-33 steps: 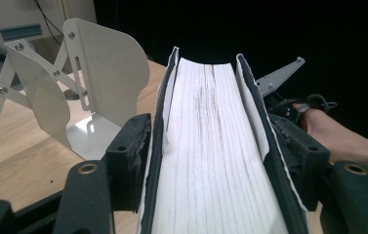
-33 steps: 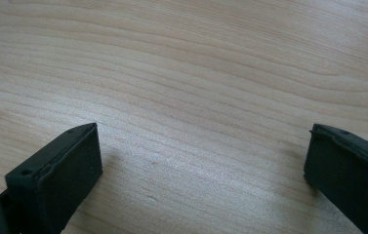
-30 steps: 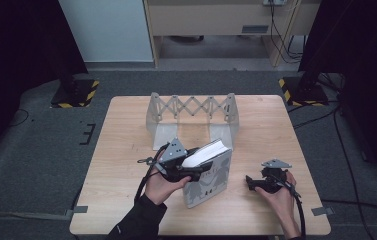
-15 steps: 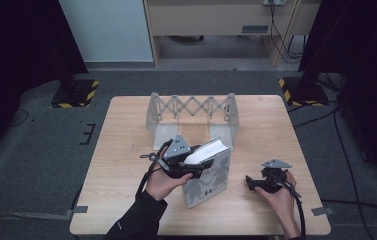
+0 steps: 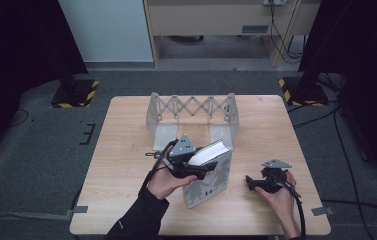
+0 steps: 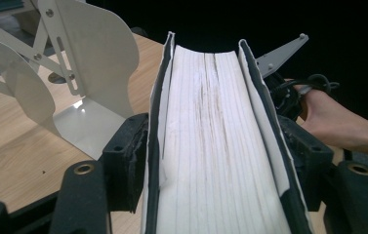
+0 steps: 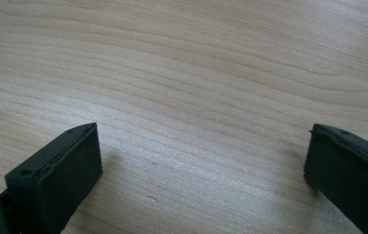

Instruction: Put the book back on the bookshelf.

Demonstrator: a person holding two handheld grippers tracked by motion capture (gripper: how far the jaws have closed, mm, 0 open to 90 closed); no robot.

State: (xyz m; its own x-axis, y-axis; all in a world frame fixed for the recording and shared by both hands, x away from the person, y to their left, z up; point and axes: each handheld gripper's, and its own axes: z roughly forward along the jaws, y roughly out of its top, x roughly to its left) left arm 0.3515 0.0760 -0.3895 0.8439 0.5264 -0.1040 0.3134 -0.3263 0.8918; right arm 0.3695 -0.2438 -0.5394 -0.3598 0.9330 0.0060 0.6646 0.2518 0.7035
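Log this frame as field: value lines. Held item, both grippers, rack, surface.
held item: book, upright on the table, page edges up
left gripper: shut on the book, one pad on each cover; jaws have just been opening slightly, book between them
right gripper: open, nothing between its jaws, low over bare wood right of the book
rack: expandable metal book rack behind the book, no books in it
surface: wooden table
book vs rack: apart, book nearer the person
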